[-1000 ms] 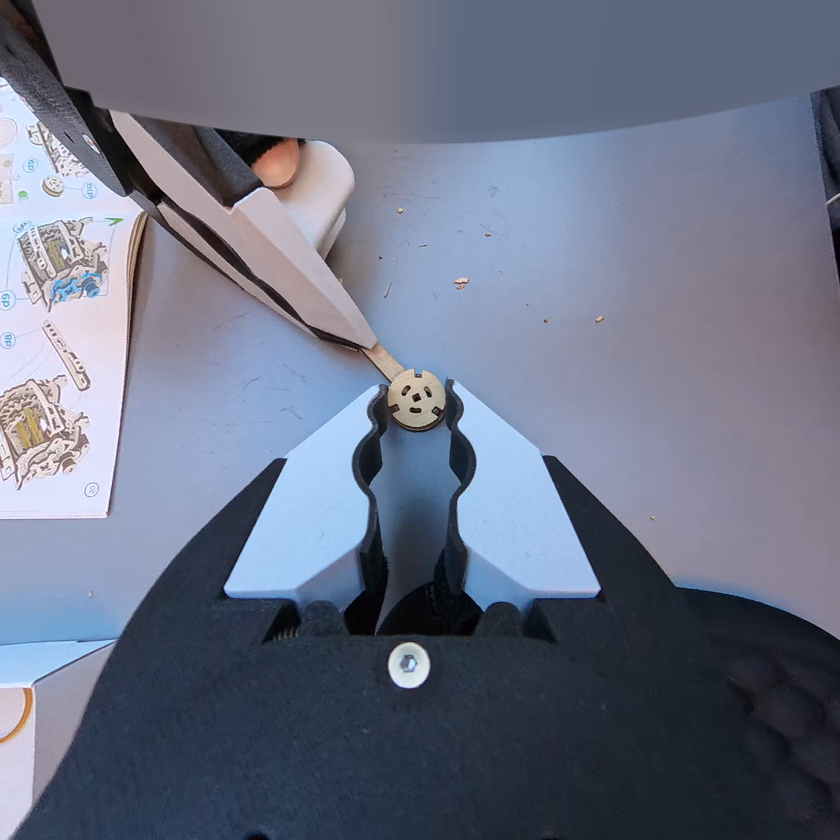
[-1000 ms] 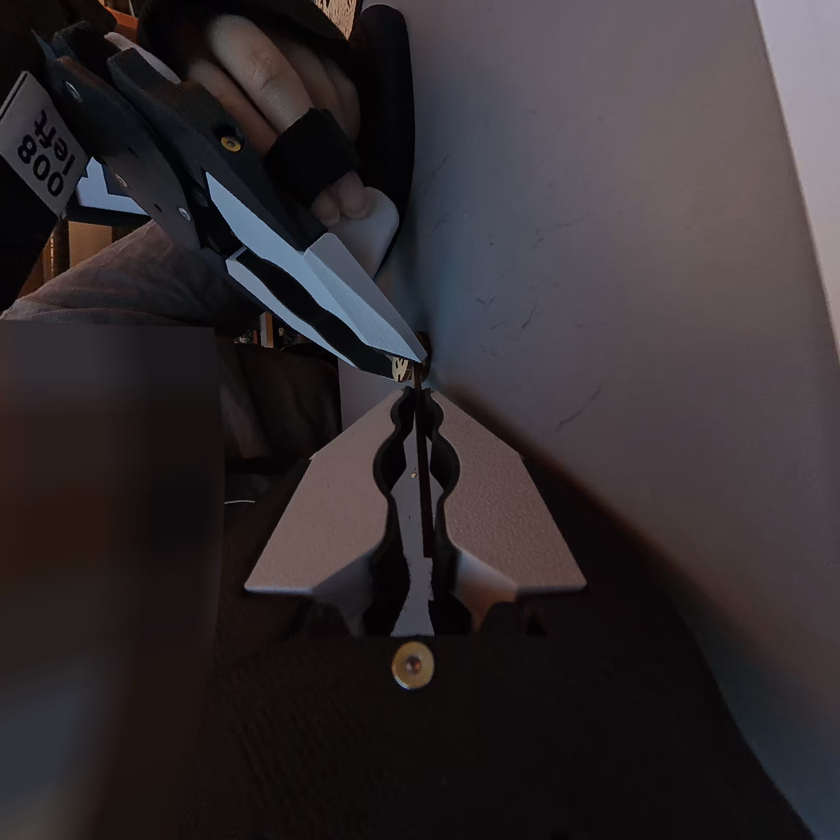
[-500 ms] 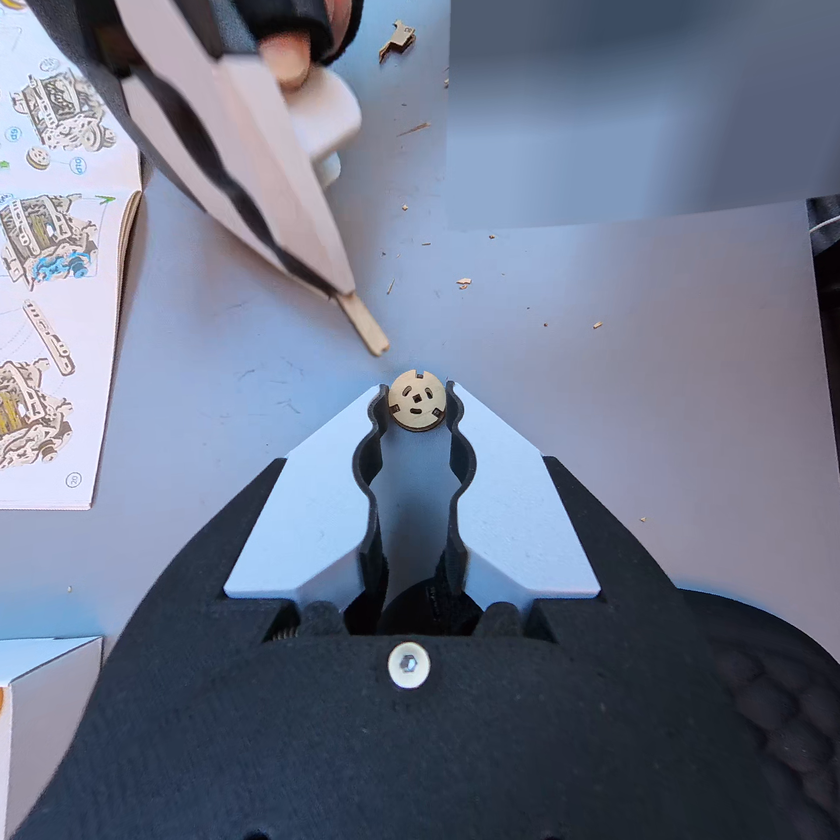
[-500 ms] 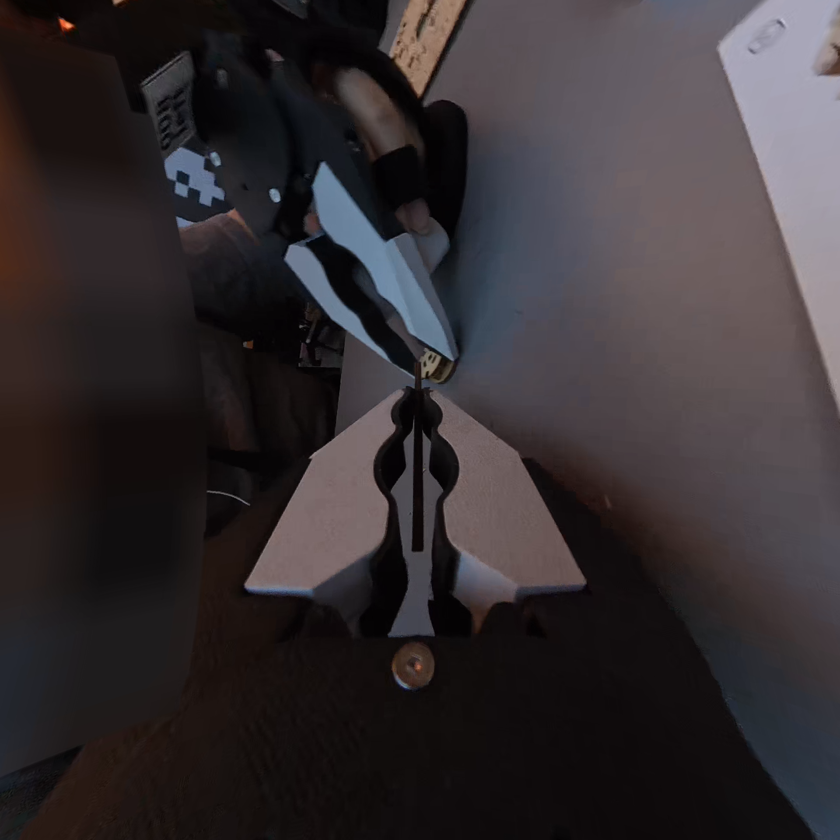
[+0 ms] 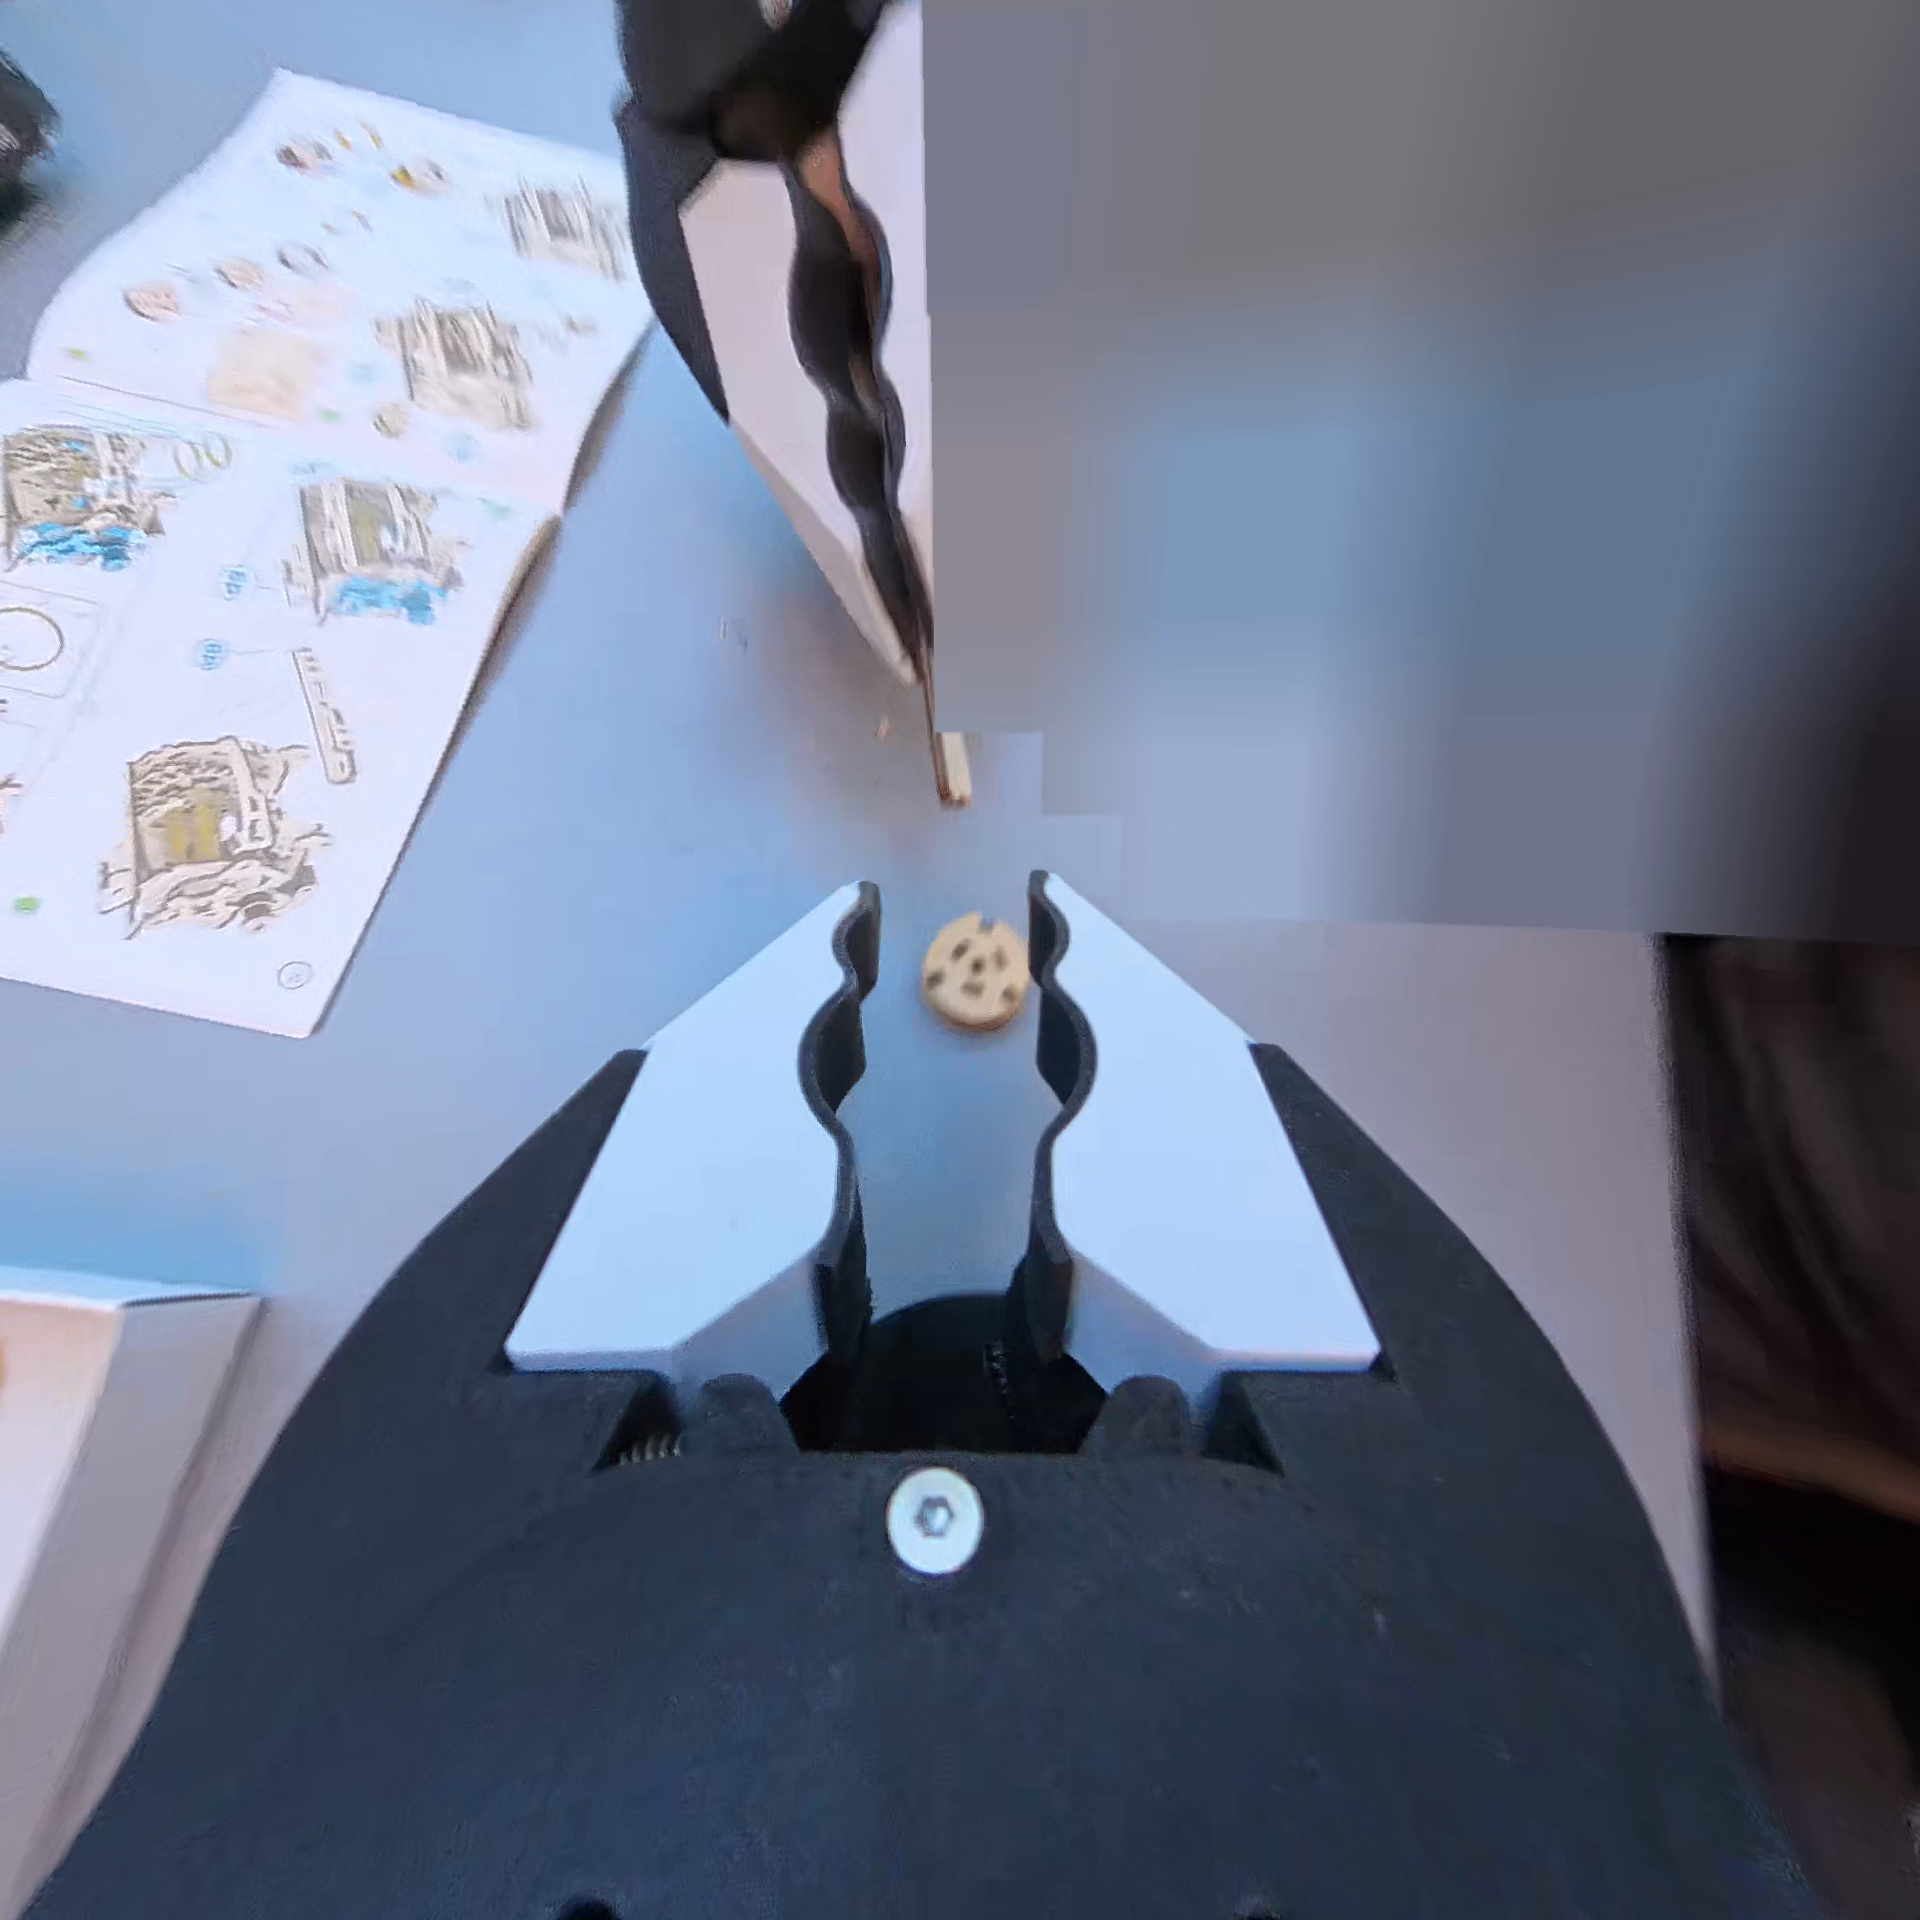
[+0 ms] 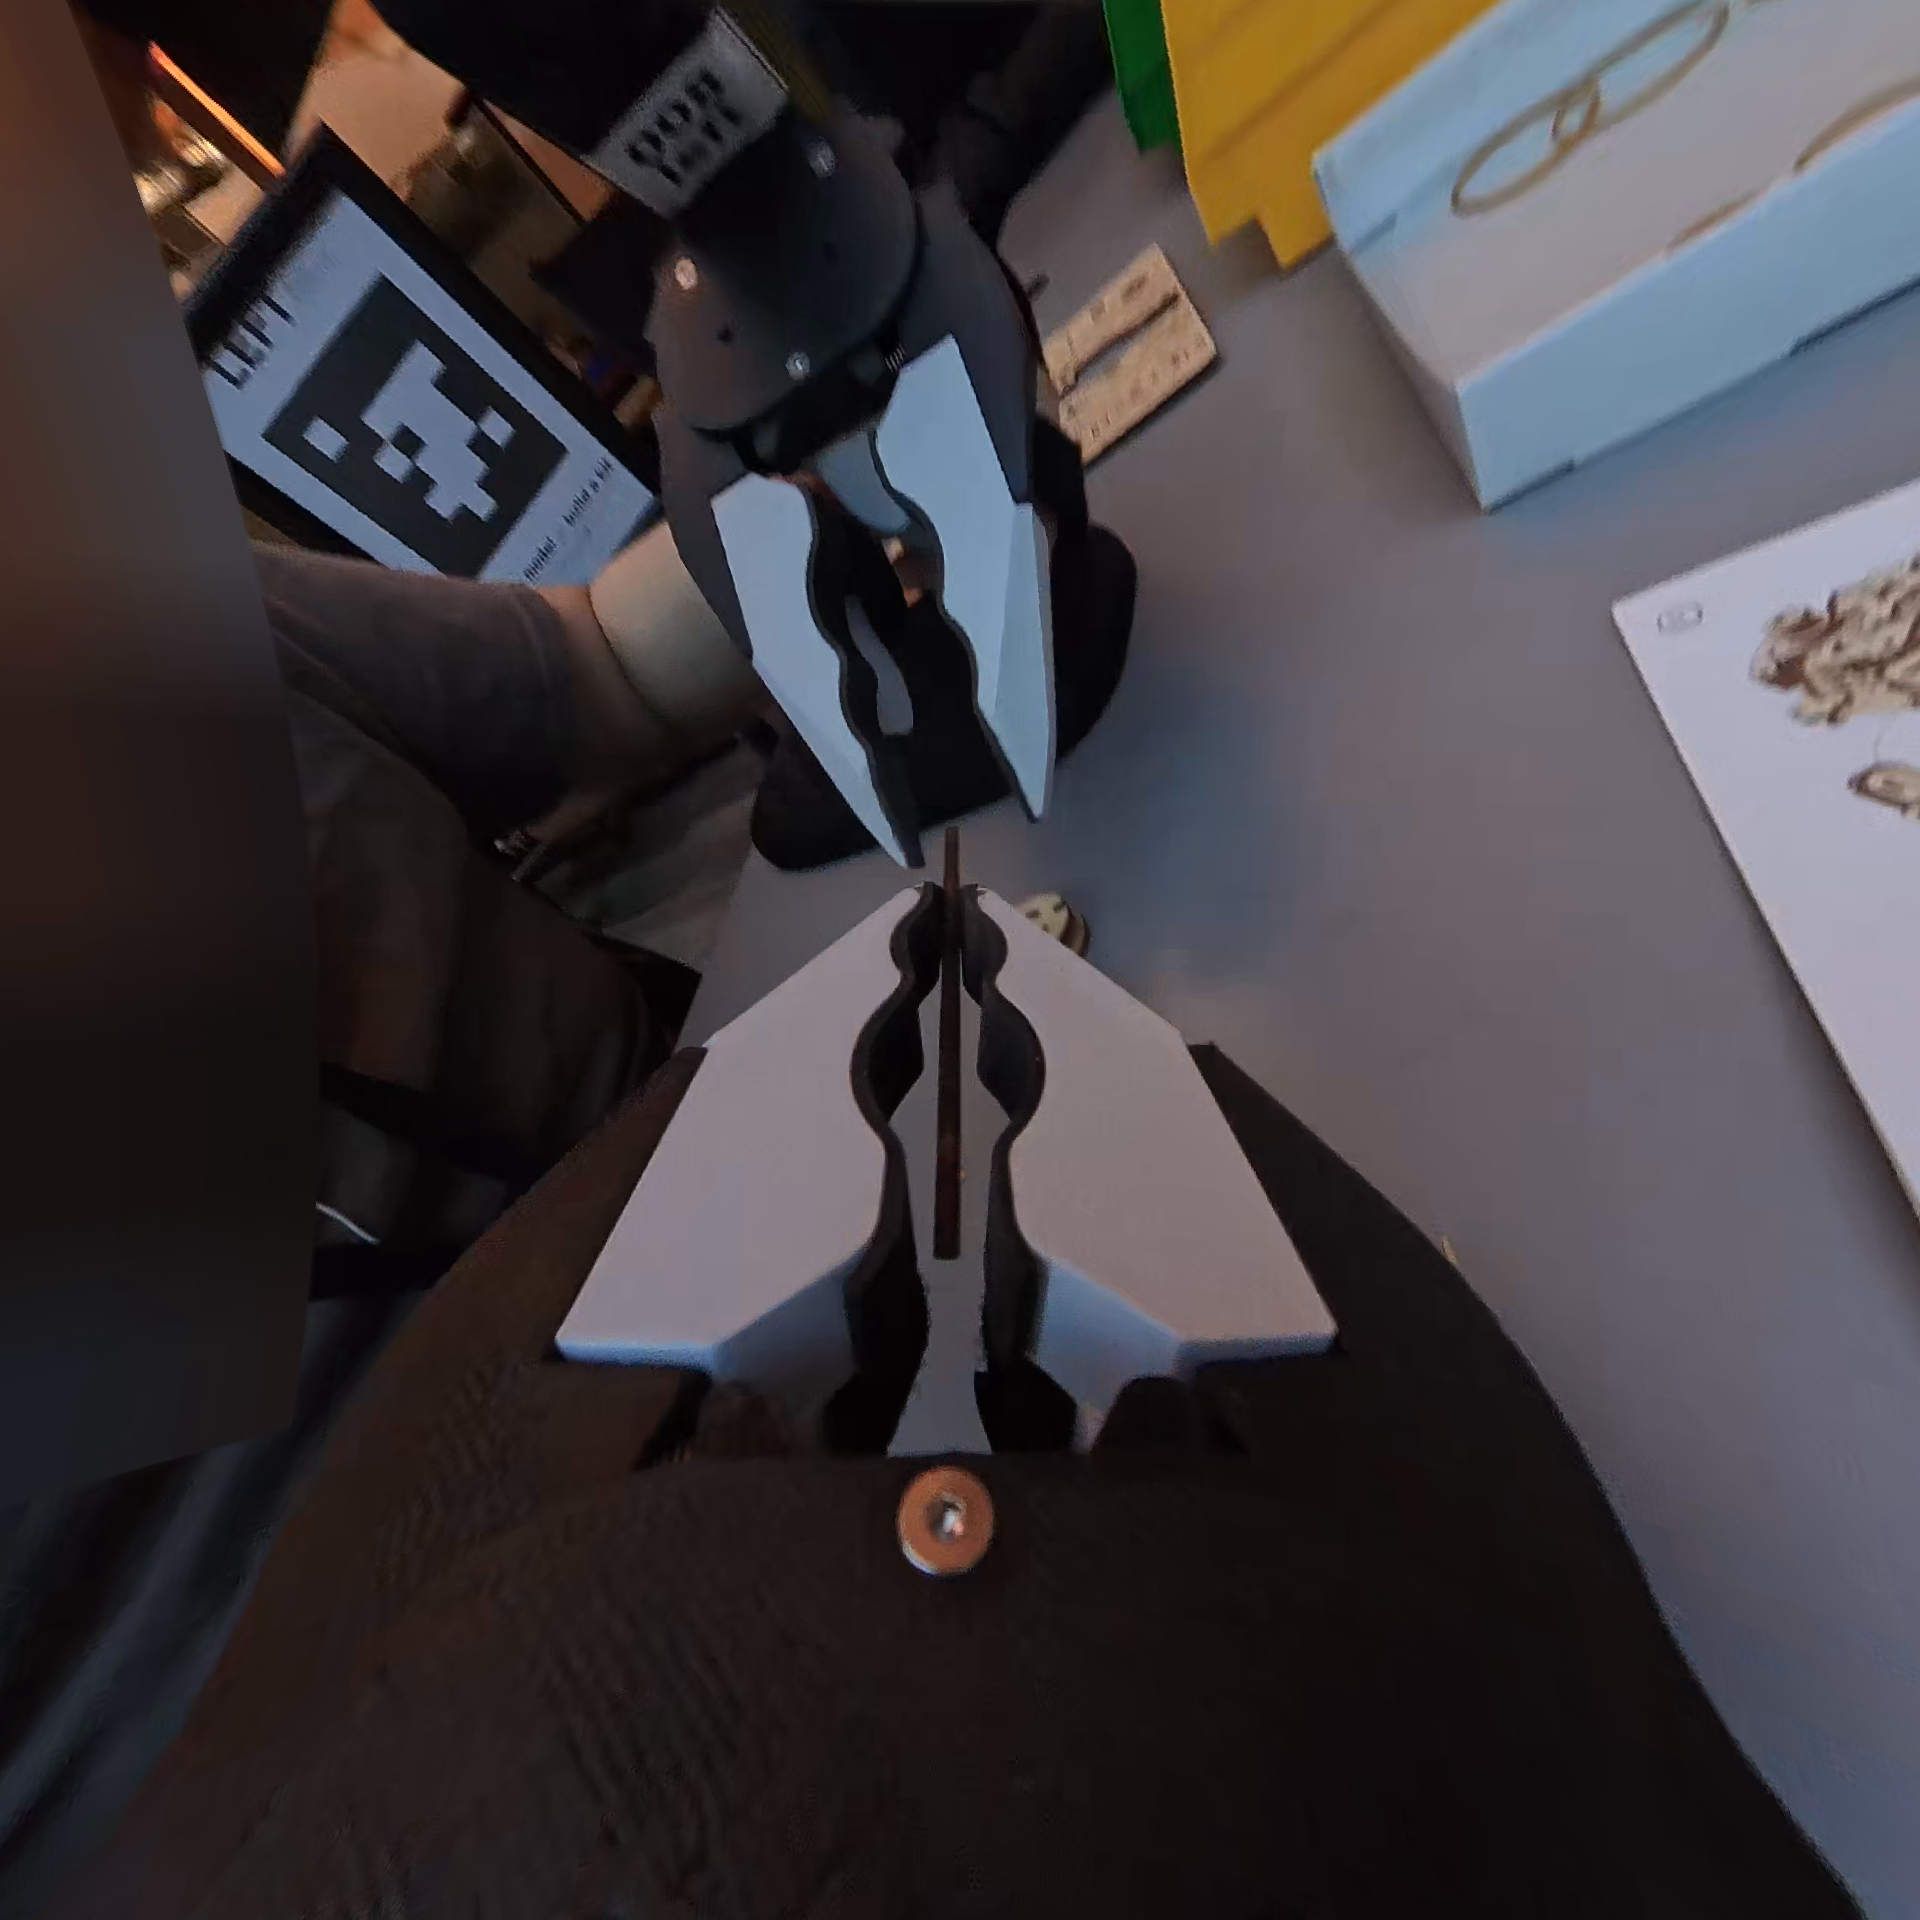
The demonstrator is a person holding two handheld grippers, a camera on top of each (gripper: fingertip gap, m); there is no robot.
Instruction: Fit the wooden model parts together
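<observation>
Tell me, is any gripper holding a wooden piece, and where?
Right gripper pinches the thin wooden strip along its length. Left gripper is open; the round disc lies loose.

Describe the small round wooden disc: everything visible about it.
The wooden disc is small, round and pale tan, looking like laser-cut plywood, with several dark slots cut through its face and a notch in its rim. It lies flat on the grey table, between the fingers of the open left gripper, which do not grip it. The picture is slightly blurred.
</observation>
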